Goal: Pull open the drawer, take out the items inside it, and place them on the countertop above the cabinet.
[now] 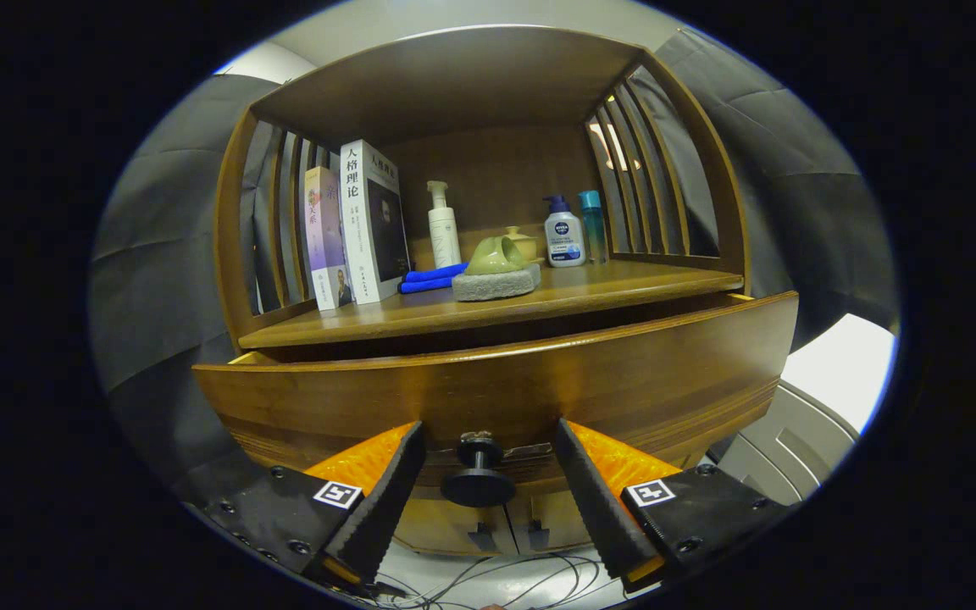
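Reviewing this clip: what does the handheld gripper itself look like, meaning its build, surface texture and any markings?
The gripper has two long wedge-shaped fingers with ridged, ribbed inner faces. Each is mounted on a black block fixed with small screws, and each block carries a square black-and-white tag. The fingers stand apart on either side of the drawer knob, not touching it. Thin cables lie on the floor below.

- drawer [496, 385]: warm brown wood with a visible grain, its front just beyond the gripper [488, 483], whose fingers stand apart on either side of the knob.
- knob [478, 485] on the drawer front: black.
- sponge block [495, 284] above the drawer: speckled grey.
- cup [493, 255] on the sponge block: pale green.
- cloth [432, 278] left of the sponge block: bright blue.
- pump bottle [443, 225] behind the cloth: white.
- book [374, 222] left of the cloth: white with a dark cover picture.
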`<state>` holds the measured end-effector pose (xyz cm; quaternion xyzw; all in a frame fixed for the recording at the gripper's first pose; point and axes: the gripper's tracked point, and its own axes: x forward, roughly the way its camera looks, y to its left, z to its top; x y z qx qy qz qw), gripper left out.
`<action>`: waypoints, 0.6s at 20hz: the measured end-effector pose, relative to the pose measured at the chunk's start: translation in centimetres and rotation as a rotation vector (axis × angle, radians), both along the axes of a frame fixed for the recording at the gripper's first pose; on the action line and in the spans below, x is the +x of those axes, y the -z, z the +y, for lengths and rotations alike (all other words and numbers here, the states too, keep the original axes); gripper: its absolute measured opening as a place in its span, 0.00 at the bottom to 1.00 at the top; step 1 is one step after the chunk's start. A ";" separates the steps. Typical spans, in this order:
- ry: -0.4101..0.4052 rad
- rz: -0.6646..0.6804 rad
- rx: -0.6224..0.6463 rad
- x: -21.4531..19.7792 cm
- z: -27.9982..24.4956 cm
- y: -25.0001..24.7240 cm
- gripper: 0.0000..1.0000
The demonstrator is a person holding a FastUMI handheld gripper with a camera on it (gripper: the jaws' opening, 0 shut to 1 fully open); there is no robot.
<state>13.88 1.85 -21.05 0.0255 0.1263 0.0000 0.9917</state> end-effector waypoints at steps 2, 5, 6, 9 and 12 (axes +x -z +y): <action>0.001 -0.002 0.000 1.4 0.0 0.0 0.98; 0.002 -0.004 -0.005 3.3 0.0 0.0 0.98; 0.003 -0.001 -0.002 3.8 0.0 0.1 0.98; 0.008 0.005 -0.003 4.9 -0.1 0.0 0.97; 0.015 0.007 -0.006 5.0 0.0 0.2 0.98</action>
